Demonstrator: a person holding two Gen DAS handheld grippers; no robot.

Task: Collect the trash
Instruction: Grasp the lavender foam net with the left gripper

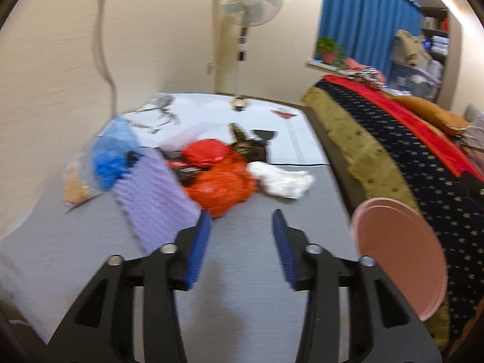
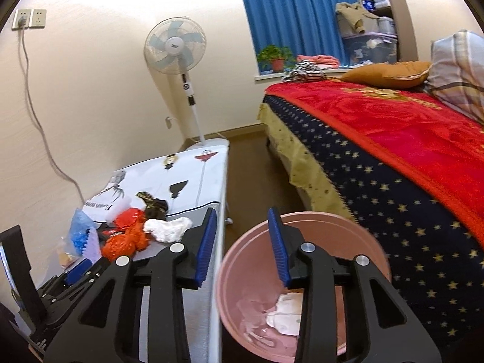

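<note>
Grey tabletop (image 1: 90, 242) fills the left wrist view, where the left gripper (image 1: 242, 220) stands apart and empty, just short of the trash pile: orange bag (image 1: 220, 186), purple foam (image 1: 151, 193), white wad (image 1: 284, 181). From the right wrist, the right gripper (image 2: 242, 220) hangs partly spread, holding nothing, above the pink bin (image 2: 242, 296), with paper scraps (image 2: 284, 311) inside.

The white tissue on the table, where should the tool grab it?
Pinch the white tissue across its puffy middle, coming from the near side with the left tool, whose open jaws already point toward it. It is a crumpled, soft lump lying apart from the orange bag, so the bulging folds probably give the pads something to squeeze.
</note>
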